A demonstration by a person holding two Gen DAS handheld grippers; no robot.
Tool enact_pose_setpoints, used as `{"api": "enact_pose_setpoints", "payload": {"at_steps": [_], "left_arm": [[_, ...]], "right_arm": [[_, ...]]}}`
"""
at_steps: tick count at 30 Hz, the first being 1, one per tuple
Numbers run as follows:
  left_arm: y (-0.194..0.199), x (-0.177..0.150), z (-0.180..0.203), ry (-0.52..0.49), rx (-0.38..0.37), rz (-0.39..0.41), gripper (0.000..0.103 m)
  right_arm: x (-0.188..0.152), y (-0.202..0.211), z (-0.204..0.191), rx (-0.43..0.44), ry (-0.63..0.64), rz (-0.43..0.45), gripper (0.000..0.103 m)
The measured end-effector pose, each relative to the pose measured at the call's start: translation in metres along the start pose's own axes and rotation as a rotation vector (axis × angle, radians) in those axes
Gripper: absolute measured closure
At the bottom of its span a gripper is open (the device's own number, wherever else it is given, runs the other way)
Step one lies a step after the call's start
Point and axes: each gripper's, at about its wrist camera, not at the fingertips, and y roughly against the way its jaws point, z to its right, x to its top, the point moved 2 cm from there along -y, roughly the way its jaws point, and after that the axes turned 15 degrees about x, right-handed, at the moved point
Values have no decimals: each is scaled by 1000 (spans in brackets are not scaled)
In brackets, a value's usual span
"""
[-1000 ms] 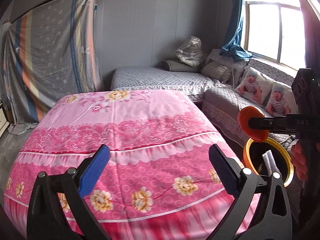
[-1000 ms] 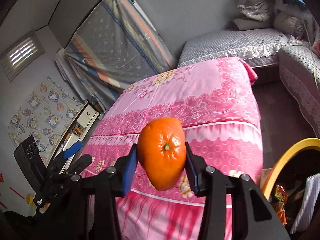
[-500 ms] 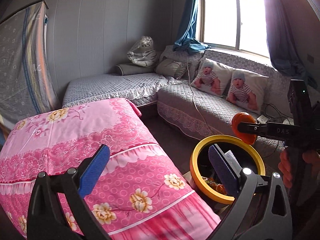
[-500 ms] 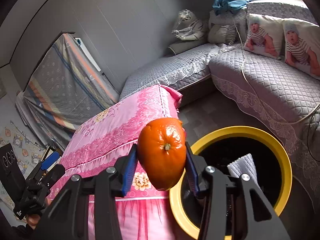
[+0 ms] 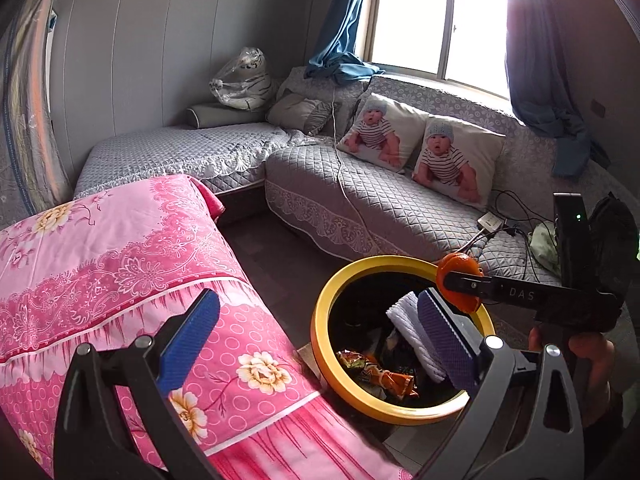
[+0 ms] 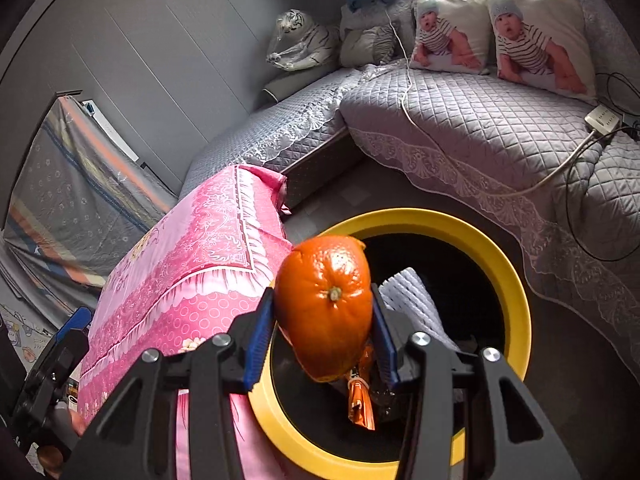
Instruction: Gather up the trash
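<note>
My right gripper (image 6: 323,322) is shut on an orange peel (image 6: 326,304), an orange shell with its stem end facing the camera. It holds the peel just above the yellow-rimmed trash bin (image 6: 516,292) on the floor. In the left wrist view the peel (image 5: 460,280) hangs over the bin's (image 5: 320,320) far right rim, held by the right gripper (image 5: 460,286). The bin holds a white foam sleeve (image 5: 408,328) and orange snack wrappers (image 5: 380,372). My left gripper (image 5: 316,340) is open and empty, in front of the bin and the bed's corner.
A bed with a pink flowered cover (image 5: 120,264) stands left of the bin. A grey quilted corner sofa (image 5: 380,208) with two baby-print pillows (image 5: 420,148), a power strip (image 5: 494,222) and cables runs behind. Dark floor (image 5: 280,256) lies between them.
Both grippers have swung right from the pink bed to the bin. The right gripper has carried the peel from beside the bin to over its opening. The left gripper stays open.
</note>
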Motion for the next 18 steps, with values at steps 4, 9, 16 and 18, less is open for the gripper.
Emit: {"api": "enact_pose_setpoints", "payload": {"at_steps": [4, 9, 16, 18], "left_arm": [[4, -2, -2, 2, -1, -4, 8], [13, -3, -13, 25, 4, -1, 8], [32, -2, -38, 64, 33, 33, 8], [40, -3, -48, 82, 54, 55, 8]], "right_arm": [[-3, -4, 9, -12, -22, -7, 60], [-2, -10, 8, -53, -28, -21, 48], [0, -17, 6, -131, -59, -30, 39], [-2, -23, 5, -182, -46, -45, 34]]}}
